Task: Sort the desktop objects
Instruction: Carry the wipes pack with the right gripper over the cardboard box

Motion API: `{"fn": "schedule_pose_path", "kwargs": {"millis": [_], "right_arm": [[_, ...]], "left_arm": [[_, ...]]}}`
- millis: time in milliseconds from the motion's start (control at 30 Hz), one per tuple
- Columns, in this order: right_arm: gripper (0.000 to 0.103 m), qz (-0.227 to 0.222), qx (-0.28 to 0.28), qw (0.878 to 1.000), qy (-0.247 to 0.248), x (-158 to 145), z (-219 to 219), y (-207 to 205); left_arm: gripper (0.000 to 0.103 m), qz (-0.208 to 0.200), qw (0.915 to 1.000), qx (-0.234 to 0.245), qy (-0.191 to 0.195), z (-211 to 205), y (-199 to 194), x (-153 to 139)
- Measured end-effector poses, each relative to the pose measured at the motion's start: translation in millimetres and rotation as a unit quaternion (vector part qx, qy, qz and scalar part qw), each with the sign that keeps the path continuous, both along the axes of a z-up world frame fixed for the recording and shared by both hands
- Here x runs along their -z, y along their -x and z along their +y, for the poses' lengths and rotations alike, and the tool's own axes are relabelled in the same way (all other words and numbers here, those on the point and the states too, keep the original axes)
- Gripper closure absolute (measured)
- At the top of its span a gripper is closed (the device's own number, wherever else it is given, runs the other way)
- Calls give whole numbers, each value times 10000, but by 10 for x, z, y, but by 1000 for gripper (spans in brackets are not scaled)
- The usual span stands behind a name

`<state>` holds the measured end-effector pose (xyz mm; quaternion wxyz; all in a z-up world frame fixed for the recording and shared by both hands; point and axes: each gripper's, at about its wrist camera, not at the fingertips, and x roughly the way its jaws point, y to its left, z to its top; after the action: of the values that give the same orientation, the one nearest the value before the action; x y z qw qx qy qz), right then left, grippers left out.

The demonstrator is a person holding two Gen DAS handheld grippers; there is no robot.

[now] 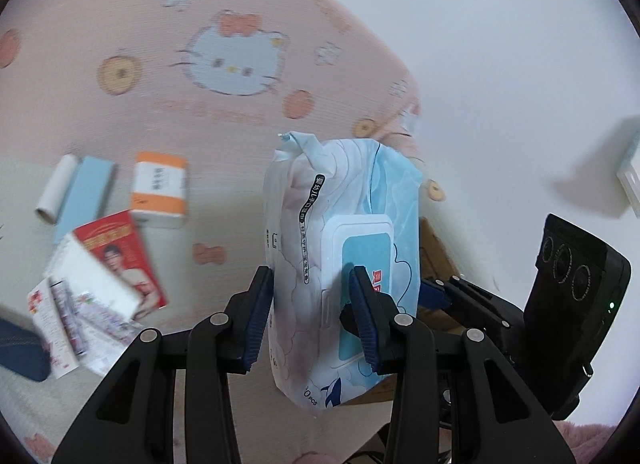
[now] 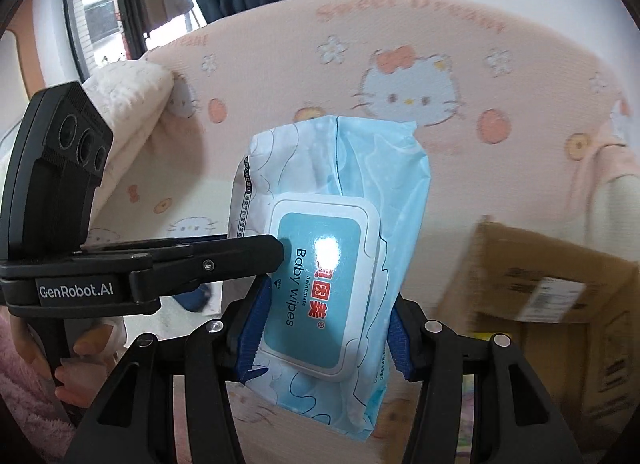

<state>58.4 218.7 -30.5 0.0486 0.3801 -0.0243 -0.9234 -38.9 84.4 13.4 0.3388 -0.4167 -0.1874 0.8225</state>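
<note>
Motion blur softens the small items on the bed in the left wrist view, so we cannot read the print on the orange-and-white box (image 1: 160, 189) or the red booklet (image 1: 120, 256). The lower end of the baby wipes pack (image 1: 340, 264) is cut off behind the gripper frames in both views. The cardboard box (image 2: 552, 304) shows only one flap and part of a wall in the right wrist view; we cannot see what it holds.

We hold the pack off the bed with both tools, each pointing downward. The left gripper (image 1: 312, 304) clamps it at a partial opening, one blue pad on the white side wall and the other on the plastic lid. The right gripper (image 2: 324, 340) grips the same pack (image 2: 336, 223) across its width, pads pressed on both edges beside the lid. The left tool crosses the right view from the left, with fingers (image 2: 92, 344) of a hand on its handle.

The pack hangs above the pink cartoon-cat bedsheet (image 1: 120, 23), beside the cardboard box.
</note>
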Motion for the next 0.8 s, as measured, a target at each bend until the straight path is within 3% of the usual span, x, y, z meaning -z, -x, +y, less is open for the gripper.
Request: {"fn": "schedule_pose_path", "kwargs": {"millis": [267, 400, 633, 800], "right_arm": [[55, 239, 525, 9983, -98, -191, 479, -266], [55, 253, 633, 9967, -442, -240, 679, -360], [55, -21, 994, 9946, -306, -211, 1212, -466], [55, -363, 1164, 9925, -3, -66, 1526, -536]], "left_arm": [[60, 165, 9990, 421, -15, 571, 4, -103], [60, 91, 9973, 727, 22, 909, 86, -122], [60, 41, 9937, 1113, 161, 1469, 141, -79], [60, -211, 9903, 1327, 367, 1793, 141, 77]]}}
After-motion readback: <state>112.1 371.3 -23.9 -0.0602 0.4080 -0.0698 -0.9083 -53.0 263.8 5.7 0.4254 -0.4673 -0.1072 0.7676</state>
